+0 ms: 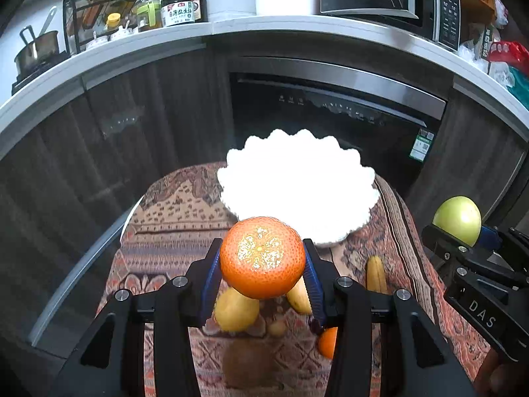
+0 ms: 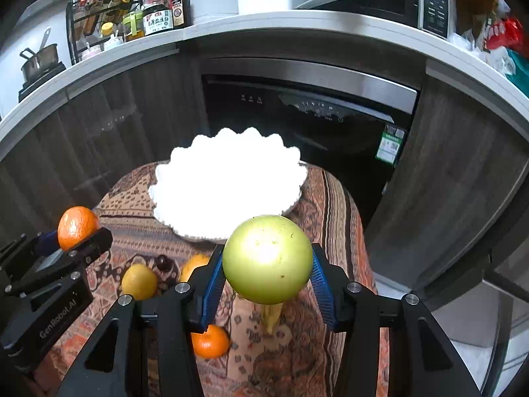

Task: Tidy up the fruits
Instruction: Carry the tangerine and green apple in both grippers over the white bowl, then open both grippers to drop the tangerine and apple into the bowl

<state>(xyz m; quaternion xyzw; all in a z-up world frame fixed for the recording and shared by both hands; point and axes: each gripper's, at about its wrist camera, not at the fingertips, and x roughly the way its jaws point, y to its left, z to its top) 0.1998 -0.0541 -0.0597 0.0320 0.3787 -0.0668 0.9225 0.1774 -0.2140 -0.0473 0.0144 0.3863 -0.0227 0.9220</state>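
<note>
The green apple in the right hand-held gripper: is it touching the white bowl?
Apart. The left wrist view shows the green apple held off to the side, with patterned cloth between it and the white bowl.

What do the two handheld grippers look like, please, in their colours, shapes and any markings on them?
Both are matte black. The left gripper and right gripper each have two angular, open-framed fingers with round silver bolts and ribbed blue pads. Seen from the side, the left body reads "GenRobot.AI" in pale lettering and the right body "DAS". No cables or sleeves show.
</note>
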